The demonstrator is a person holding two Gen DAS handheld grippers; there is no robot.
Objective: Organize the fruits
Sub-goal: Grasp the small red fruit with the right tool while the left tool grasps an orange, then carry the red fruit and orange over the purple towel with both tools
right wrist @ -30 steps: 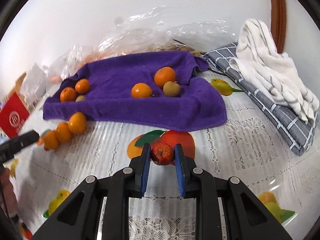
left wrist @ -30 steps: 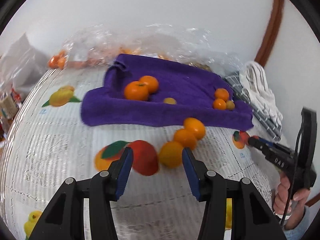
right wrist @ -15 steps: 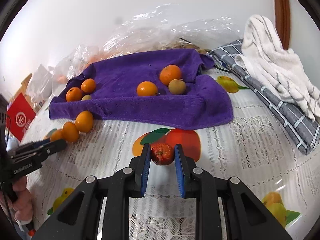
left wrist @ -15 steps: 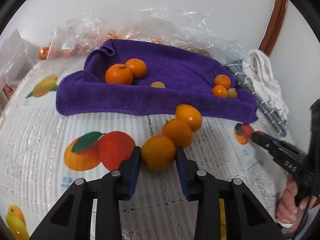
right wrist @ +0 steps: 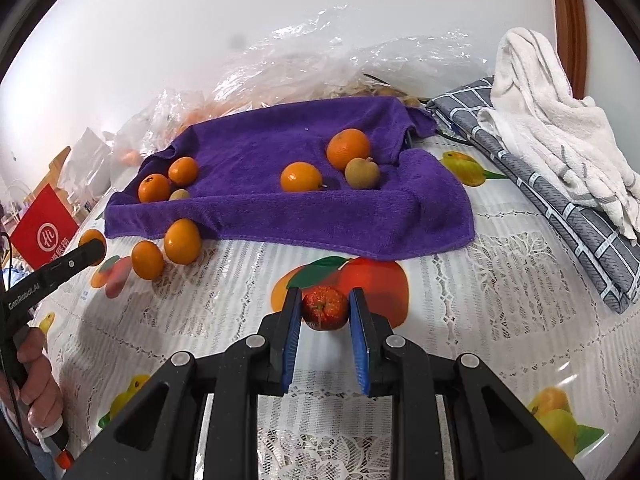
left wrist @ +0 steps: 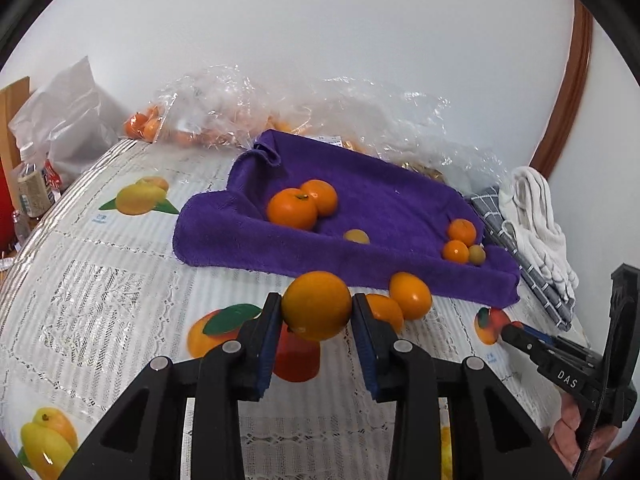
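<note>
Oranges (left wrist: 302,204) and small fruits lie on purple towel (left wrist: 400,200).

White striped towel (right wrist: 560,128) on grey checked cloth (right wrist: 576,216); crinkled clear plastic bags (left wrist: 320,108); red box (right wrist: 44,228).

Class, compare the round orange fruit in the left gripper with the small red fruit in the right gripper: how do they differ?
The round orange fruit is plain orange with smooth skin; the small red fruit is red with a speckled skin. The orange fruit bulges past its gripper's pads, while the red one sits smaller between its pads. Both are round and clamped between blue-padded jaws.
</note>
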